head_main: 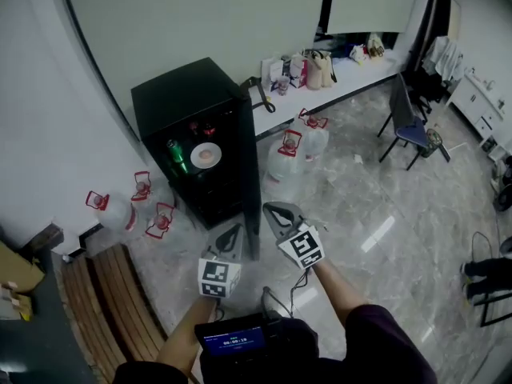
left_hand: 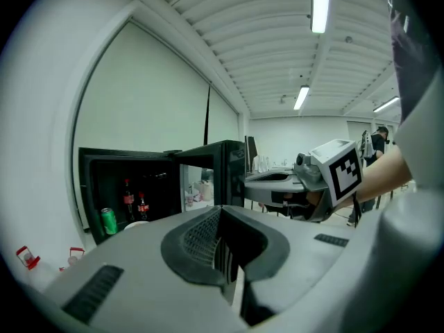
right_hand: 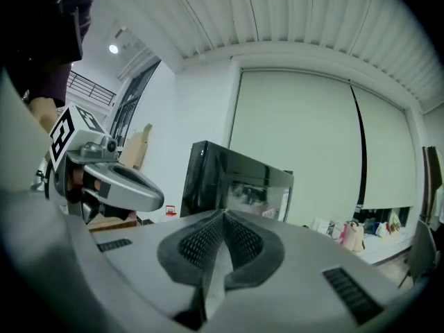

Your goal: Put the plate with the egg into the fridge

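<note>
Plate (head_main: 195,157) lies in open fridge (head_main: 184,86); left hand-held gripper (head_main: 234,232), right hand-held gripper (head_main: 270,209) closed, empty, near door (head_main: 250,190) edge.

One fridge (head_main: 192,94), one plate (head_main: 196,151), one egg (head_main: 206,157)

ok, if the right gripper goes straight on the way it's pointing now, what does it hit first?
Most likely the open fridge door: its dark panel sits dead ahead of the right gripper, whose tongs are shut and empty. How far off it is, the views don't settle.
</note>
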`<move>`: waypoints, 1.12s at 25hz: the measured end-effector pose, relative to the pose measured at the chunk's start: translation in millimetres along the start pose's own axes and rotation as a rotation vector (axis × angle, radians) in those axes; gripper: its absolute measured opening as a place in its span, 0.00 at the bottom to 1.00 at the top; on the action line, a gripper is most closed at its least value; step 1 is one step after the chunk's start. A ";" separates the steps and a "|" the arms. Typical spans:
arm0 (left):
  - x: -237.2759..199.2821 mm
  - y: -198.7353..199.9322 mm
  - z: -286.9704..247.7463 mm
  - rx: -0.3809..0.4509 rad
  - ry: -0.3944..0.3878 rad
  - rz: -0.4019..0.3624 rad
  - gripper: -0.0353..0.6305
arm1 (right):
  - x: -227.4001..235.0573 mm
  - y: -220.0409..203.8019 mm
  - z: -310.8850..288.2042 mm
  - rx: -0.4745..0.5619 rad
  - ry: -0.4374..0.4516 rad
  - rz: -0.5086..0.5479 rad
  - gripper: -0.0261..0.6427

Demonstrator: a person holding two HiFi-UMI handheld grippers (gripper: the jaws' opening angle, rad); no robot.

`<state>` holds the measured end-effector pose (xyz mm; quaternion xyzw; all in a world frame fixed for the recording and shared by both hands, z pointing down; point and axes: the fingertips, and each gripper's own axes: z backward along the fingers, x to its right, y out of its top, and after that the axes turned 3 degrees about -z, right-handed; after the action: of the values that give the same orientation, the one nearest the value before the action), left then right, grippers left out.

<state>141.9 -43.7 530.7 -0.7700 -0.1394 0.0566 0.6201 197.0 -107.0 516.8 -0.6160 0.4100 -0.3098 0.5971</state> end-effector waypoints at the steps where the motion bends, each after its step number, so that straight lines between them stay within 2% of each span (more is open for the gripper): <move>1: -8.8 -1.8 6.8 0.000 0.018 0.005 0.07 | -10.6 4.3 -8.0 0.008 0.014 -0.002 0.05; 5: -38.3 -5.1 25.5 0.009 0.074 0.019 0.07 | -45.4 16.4 -31.4 0.024 0.065 0.008 0.05; 11: -70.2 -7.9 36.0 0.019 0.124 0.048 0.07 | -74.3 29.5 -51.6 0.040 0.093 0.003 0.05; 19: -89.7 -2.1 35.0 0.036 0.145 0.049 0.07 | -90.7 47.7 -64.7 0.074 0.099 0.024 0.05; 23: -95.5 2.4 36.1 0.048 0.151 0.047 0.07 | -95.2 53.3 -63.8 0.047 0.092 -0.004 0.05; 28: -102.1 1.4 38.2 0.043 0.153 0.054 0.07 | -96.7 58.2 -68.7 0.091 0.089 0.024 0.05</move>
<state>34.7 -37.2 512.0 -0.7622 -0.0696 0.0172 0.6434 83.7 -52.6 476.2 -0.5688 0.4291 -0.3480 0.6092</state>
